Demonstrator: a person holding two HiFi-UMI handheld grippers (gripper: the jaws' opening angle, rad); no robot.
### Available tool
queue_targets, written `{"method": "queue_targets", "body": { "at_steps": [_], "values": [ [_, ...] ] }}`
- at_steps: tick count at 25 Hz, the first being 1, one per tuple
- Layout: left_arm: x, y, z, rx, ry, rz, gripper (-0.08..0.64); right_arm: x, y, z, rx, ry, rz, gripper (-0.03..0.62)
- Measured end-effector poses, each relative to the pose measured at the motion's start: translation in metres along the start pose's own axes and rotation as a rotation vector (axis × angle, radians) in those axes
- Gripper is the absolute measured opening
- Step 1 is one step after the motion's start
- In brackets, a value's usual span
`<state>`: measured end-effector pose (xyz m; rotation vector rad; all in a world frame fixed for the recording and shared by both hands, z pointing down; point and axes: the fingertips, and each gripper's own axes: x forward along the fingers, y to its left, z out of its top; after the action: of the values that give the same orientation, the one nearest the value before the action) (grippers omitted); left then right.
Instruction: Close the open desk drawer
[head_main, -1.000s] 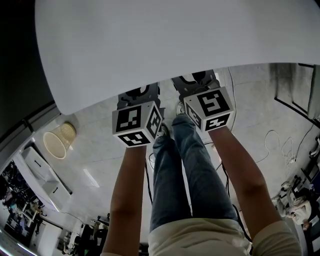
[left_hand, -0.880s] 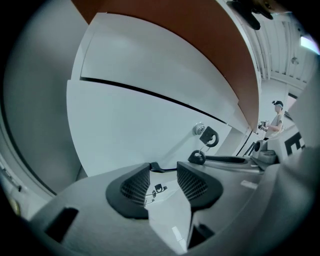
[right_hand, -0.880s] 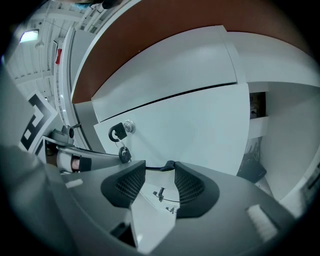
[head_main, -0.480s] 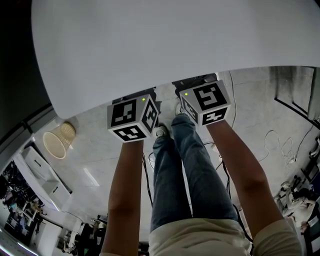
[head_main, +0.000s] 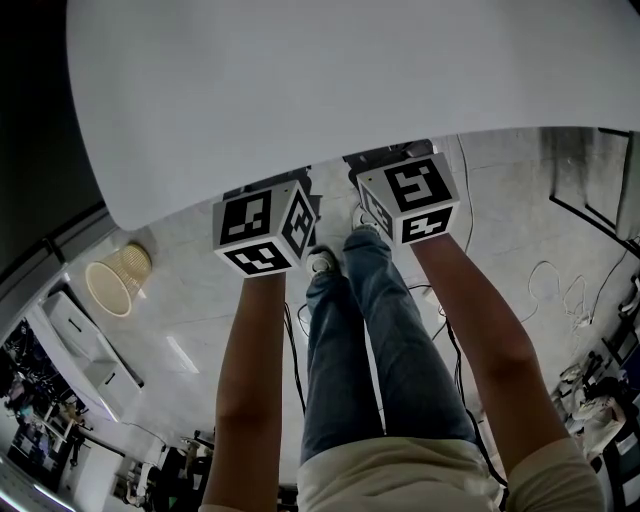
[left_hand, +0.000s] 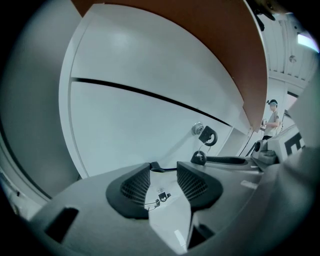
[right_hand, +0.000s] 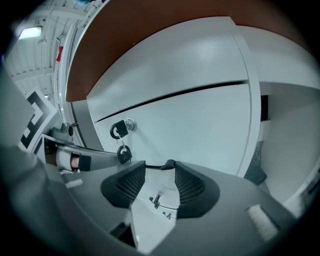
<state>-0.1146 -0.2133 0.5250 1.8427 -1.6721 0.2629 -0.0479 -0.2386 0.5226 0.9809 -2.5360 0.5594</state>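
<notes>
Both grippers have moved a little forward under the white desk top (head_main: 350, 80). Left gripper (left_hand: 163, 166) and right gripper (right_hand: 160, 165) keep their jaws partly apart and hold nothing. The white drawer front (left_hand: 130, 135), with lock (left_hand: 198, 128) and keys (left_hand: 207, 136), stands just ahead of them.

Right gripper (right_hand: 160, 171), jaws apart, white drawer front (right_hand: 200, 125), keys (right_hand: 119, 131) in lock (right_hand: 131, 123)

Pale wicker basket (head_main: 118, 280) on floor (head_main: 200, 310)
</notes>
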Motion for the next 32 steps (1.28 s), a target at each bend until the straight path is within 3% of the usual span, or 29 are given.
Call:
{"method": "queue_targets", "body": {
  "at_steps": [8, 12, 18, 26, 32],
  "values": [
    [-0.015, -0.005, -0.014, 0.006, 0.023, 0.0, 0.152, -0.012, -0.003, 0.001, 0.025, -0.007, -0.053, 0.155],
    [-0.029, -0.005, -0.019, 0.015, 0.021, -0.007, 0.14, -0.019, 0.009, 0.0, 0.012, -0.015, -0.059, 0.101],
    [-0.048, -0.017, -0.019, 0.01, 0.003, -0.019, 0.101, -0.04, 0.026, -0.004, 0.018, -0.019, -0.06, 0.08],
    [-0.088, -0.025, -0.026, 0.018, -0.018, -0.02, 0.023, -0.078, 0.053, -0.009, 0.024, -0.044, -0.103, 0.003],
    [-0.113, -0.032, -0.026, 0.008, -0.029, -0.044, -0.003, -0.101, 0.072, -0.006, 0.039, -0.066, -0.124, 0.002]
  ]
}}
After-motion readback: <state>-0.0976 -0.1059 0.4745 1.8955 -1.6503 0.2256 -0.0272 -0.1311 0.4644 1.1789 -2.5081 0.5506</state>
